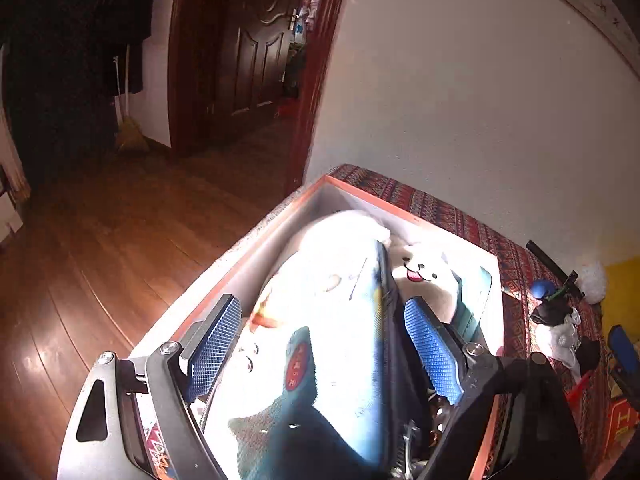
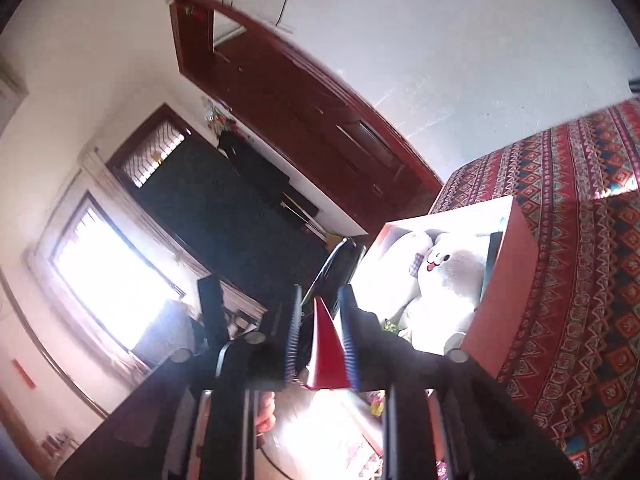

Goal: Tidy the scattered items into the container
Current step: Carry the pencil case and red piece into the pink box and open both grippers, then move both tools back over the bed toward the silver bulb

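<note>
The box, on a patterned cloth at lower right, is packed with plush toys laid lengthwise to fit, its long axis running toward upper left; the left gripper is spread above them, grasping nothing; the right gripper is seen released around a red piece, contact unclear.

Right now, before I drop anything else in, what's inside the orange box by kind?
Orange box contents in view:
White plush dog: 1
Large white-and-blue soft toy: 1
Teal item behind the dog, kind unclear: 1
Total: 3 visible; more may lie hidden underneath.
</note>
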The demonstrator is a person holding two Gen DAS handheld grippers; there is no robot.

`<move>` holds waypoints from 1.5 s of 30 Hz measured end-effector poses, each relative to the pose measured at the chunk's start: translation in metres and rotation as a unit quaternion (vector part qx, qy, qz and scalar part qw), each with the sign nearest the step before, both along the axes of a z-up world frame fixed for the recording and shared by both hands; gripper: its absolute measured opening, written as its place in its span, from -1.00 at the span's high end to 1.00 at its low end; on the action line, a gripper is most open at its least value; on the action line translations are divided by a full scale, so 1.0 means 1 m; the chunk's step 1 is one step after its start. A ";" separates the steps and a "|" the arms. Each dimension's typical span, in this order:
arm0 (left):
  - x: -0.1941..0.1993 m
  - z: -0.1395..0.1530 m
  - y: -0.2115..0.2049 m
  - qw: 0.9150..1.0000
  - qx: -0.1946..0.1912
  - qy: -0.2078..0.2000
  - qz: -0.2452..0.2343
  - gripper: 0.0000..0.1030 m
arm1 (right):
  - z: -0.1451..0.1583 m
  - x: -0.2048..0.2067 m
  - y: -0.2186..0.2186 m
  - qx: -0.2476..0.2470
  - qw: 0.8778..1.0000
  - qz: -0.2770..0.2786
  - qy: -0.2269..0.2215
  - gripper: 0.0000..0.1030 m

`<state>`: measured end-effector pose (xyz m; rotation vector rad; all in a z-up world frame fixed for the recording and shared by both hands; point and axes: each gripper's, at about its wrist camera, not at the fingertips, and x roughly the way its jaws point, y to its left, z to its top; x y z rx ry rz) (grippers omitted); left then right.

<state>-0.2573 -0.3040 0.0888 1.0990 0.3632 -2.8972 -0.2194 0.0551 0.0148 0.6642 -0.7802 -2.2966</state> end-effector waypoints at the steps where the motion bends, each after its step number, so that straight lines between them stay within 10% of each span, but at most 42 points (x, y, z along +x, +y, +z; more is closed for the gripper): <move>1: 0.005 0.005 -0.010 1.000 0.004 0.013 0.012 -0.67 | 0.002 0.002 -0.006 0.009 1.000 -0.011 0.010 -0.69; 9: 0.023 0.016 -0.043 0.998 0.042 0.029 0.048 -0.85 | 0.011 0.023 0.018 -0.005 0.999 -0.042 0.028 -0.74; 15: 0.038 -0.005 0.002 0.994 -0.083 -0.063 0.034 -0.85 | 0.010 0.052 0.080 -0.020 0.995 -0.090 0.023 -0.74; 27: 0.136 -0.026 0.004 0.983 -0.160 -0.074 0.054 -0.85 | -0.061 0.113 0.188 0.001 0.979 -0.200 -0.023 -0.72; 45: 0.037 -0.064 -0.004 0.963 -0.213 -0.131 0.098 -0.85 | -0.089 0.111 0.225 -0.050 0.974 -0.212 -0.056 -0.71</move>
